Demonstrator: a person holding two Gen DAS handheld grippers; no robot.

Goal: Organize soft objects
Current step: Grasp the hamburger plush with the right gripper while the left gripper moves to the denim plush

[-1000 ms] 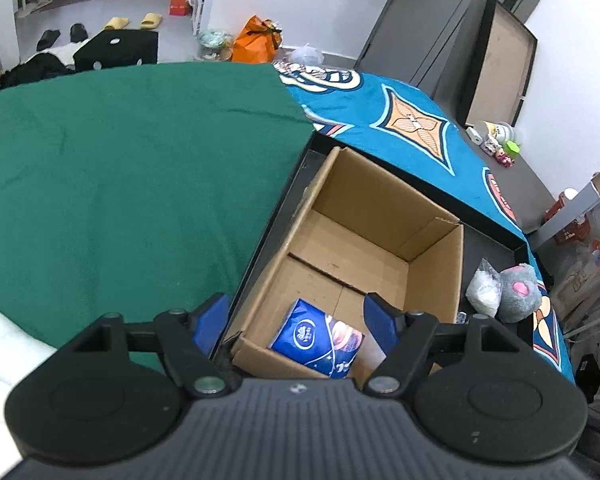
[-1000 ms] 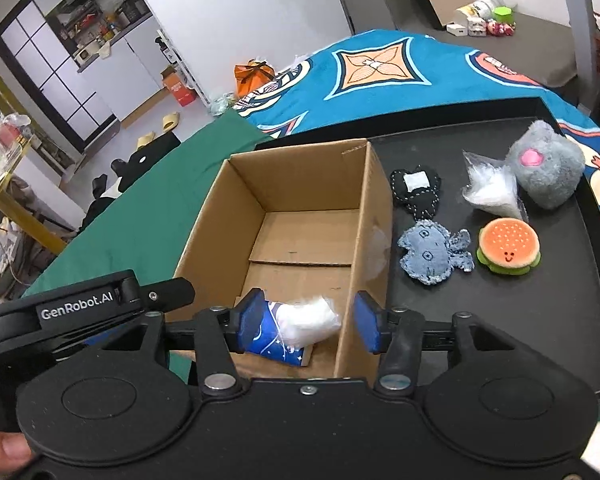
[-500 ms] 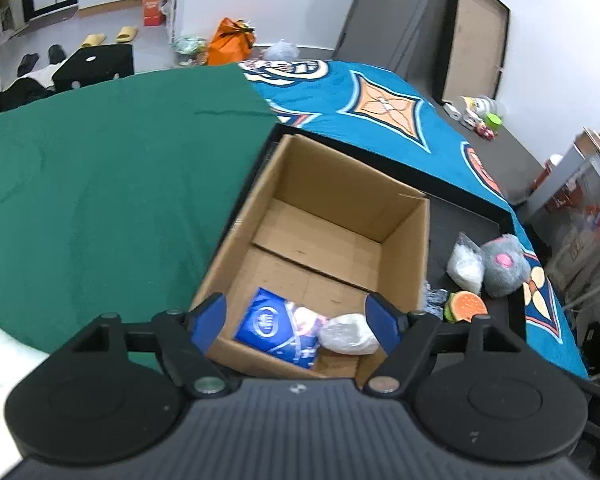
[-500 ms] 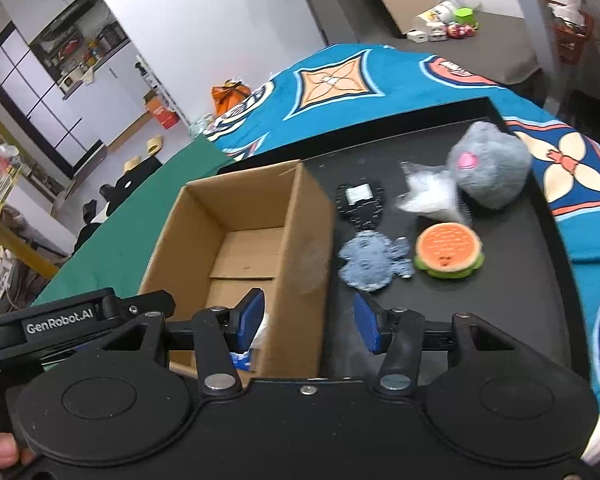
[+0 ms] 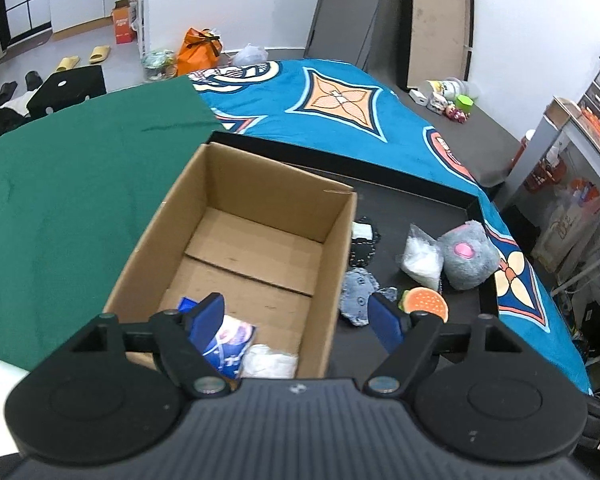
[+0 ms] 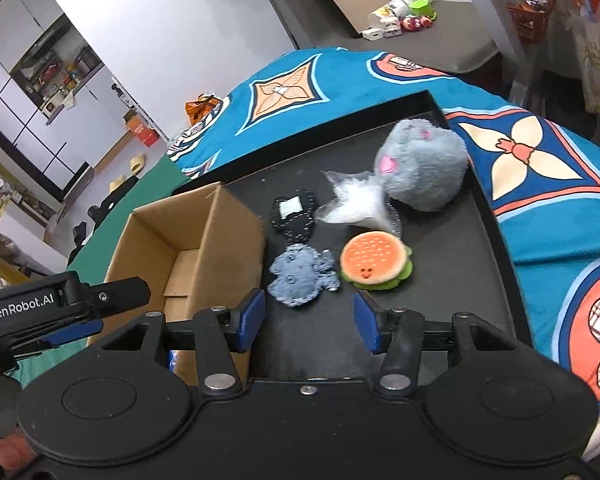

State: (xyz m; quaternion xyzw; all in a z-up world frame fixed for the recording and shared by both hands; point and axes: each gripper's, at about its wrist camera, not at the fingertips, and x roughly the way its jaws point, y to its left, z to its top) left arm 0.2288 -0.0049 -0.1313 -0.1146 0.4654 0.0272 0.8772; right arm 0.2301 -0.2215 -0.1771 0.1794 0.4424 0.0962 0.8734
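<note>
While the left gripper (image 5: 300,316) hangs low in the left wrist view, its jaws, which have just been opening, stand apart with nothing between them. Behind them the cardboard box (image 5: 236,184) fills the centre, with a blue packet (image 5: 230,346) and a white bag (image 5: 269,362) in its near corner.

Seen from the right wrist, the right gripper (image 6: 309,322) is at lower centre, jaws apart and empty. Just above it on the black tray (image 6: 460,248) lie a denim toy (image 6: 300,276), a burger toy (image 6: 374,260), a black patch (image 6: 294,216), a plastic bag (image 6: 356,204) and a grey plush (image 6: 422,164).

The denim toy lies just beside the box wall, so a careless reach could nudge the box or catch the burger toy too.
</note>
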